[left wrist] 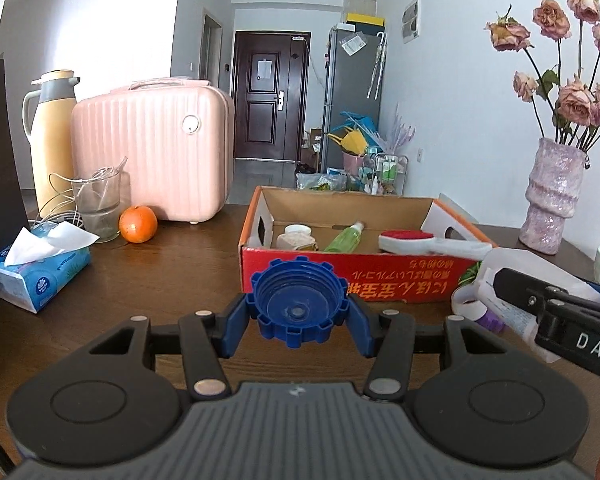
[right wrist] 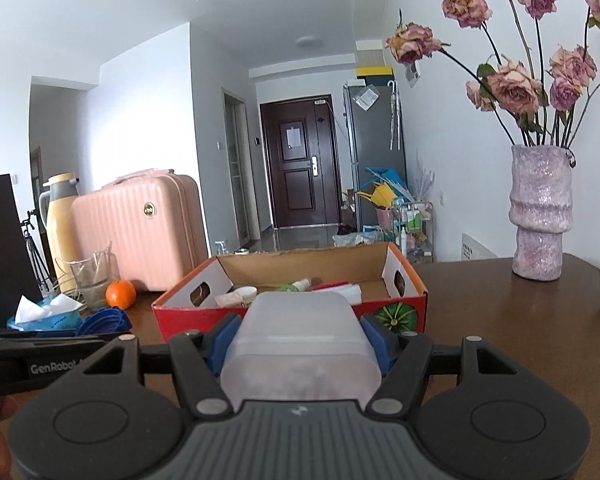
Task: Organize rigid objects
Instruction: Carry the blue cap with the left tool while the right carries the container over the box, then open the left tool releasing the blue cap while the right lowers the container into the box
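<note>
Blue notched cap (left wrist: 298, 304), its inside ringed with concentric threads. Translucent frosted white container (right wrist: 302, 344). Left gripper (left wrist: 298, 322) and right gripper (right wrist: 302, 346): black arms, blue fingers (left wrist: 236, 322). Cardboard box (left wrist: 356, 276): red outer wall with yellow characters, plain brown inside, white end flaps. Within it, a green bottle (left wrist: 345, 237) and a white brush with a red pad (left wrist: 428, 241). Dark brown wood-grain tabletop (left wrist: 172, 272). Orange fruit (left wrist: 138, 224). Pink ribbed suitcase (left wrist: 152, 148). Mottled lilac vase (left wrist: 550, 196) with faded pink roses (left wrist: 576, 100). Light blue tissue pack (left wrist: 36, 270).
</note>
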Demonstrator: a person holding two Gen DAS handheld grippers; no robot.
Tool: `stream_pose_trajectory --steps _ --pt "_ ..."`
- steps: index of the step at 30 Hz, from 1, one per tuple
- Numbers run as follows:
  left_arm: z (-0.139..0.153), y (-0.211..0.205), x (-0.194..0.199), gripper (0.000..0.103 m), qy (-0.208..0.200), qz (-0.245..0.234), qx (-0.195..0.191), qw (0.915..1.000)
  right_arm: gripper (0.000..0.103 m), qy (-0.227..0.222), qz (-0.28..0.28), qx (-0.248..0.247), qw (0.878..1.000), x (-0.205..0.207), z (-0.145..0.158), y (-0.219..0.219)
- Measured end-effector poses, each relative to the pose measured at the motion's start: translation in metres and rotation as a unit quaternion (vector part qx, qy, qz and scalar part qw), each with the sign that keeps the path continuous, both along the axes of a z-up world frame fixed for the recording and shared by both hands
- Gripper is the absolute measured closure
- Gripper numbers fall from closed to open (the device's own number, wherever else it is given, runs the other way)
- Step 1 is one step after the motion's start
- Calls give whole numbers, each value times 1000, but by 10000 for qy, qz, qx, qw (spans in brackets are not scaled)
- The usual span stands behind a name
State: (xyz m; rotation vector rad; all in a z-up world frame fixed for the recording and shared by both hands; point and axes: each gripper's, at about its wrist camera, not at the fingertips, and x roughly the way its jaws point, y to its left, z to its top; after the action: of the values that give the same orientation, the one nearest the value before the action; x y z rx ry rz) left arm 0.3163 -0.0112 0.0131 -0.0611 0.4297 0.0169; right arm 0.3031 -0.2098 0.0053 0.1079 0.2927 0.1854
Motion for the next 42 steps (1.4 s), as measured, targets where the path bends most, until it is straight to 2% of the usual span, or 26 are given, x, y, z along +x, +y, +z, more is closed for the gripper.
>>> stream_pose_trajectory --steps 20,42 --pt "20 -15 35 49 -242 181 -155 9994 38 -338 -75 72 9994 38 19 -17" --pt "21 -28 95 49 -272 129 -279 9992 38 -367 -66 85 9993 92 22 -21"
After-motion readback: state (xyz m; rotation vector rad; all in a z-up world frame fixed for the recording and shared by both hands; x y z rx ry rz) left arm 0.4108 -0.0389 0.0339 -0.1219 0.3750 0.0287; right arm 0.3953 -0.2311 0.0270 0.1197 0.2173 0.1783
